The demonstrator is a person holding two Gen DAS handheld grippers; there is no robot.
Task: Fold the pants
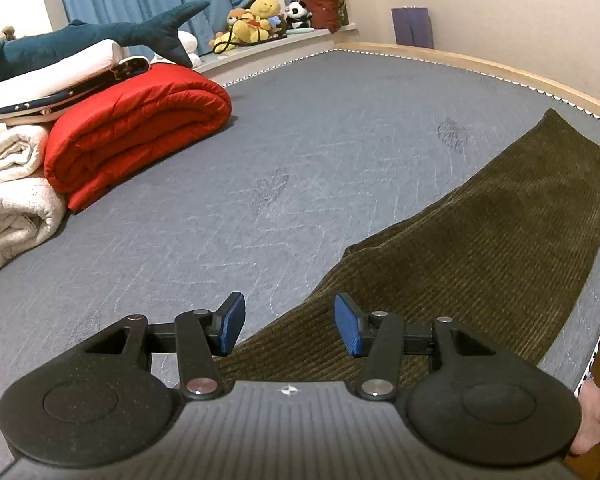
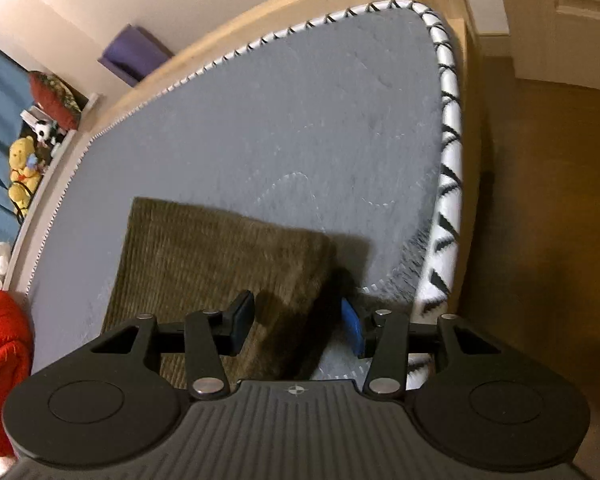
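Hovering over the grey quilted mattress (image 1: 260, 152), the left gripper (image 1: 289, 323) is showing its blue-padded fingers (image 1: 233, 322) standing moderately apart with nothing clamped between them; no pad is pressing on cloth. The olive-brown corduroy pants (image 1: 480, 240) are lying flat on the mattress, stretching from just beneath the gripper away toward the far right edge of the bed, and their near edge is passing under the gap between the fingers. A folded red quilted blanket (image 1: 140, 128) is resting at the left beside a cream folded blanket (image 1: 12, 192), with a dark teal plush shark (image 1: 100, 36) lying above them. A person's hand (image 1: 592, 416) is showing at the lower right corner.

In the right wrist view, the right gripper (image 2: 298, 326) is hanging above the near corner of the pants (image 2: 220, 256), its fingers (image 2: 242, 322) likewise parted to a middling width and gripping nothing. The left finger is sitting over the corduroy, while the right one is over bare mattress (image 2: 280, 100) just past the garment's edge. Whether either pad is touching the fabric cannot be told, as the view is blurred.
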